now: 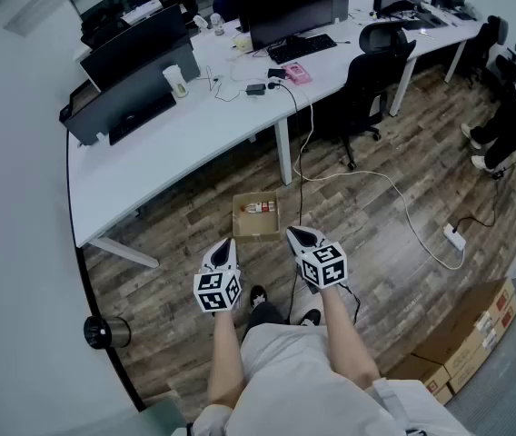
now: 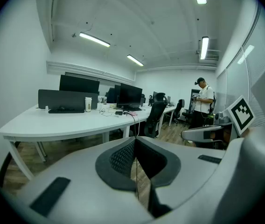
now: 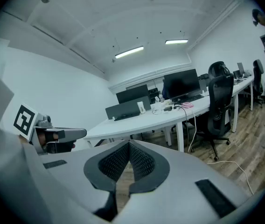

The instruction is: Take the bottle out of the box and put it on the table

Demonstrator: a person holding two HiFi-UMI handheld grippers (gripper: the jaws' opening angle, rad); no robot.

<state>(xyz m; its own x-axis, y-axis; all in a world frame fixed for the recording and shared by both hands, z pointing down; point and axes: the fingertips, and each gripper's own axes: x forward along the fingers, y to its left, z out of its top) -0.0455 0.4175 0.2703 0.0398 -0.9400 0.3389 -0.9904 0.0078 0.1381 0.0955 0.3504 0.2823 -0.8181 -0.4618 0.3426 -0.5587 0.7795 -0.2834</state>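
An open cardboard box stands on the wooden floor just in front of the white table. Inside it, along the far side, lies the bottle, small with red and white on it. My left gripper hangs over the floor at the box's near left corner, shut and empty. At the near right corner my right gripper is also shut, with nothing in it. Neither gripper view shows the box. Both look over shut jaws toward the table, with the left gripper and the right gripper low in frame.
Monitors, a keyboard and a white cup are on the table. A black office chair stands to the right. A white cable runs to a power strip. Cardboard cartons lie at lower right. A person stands farther back.
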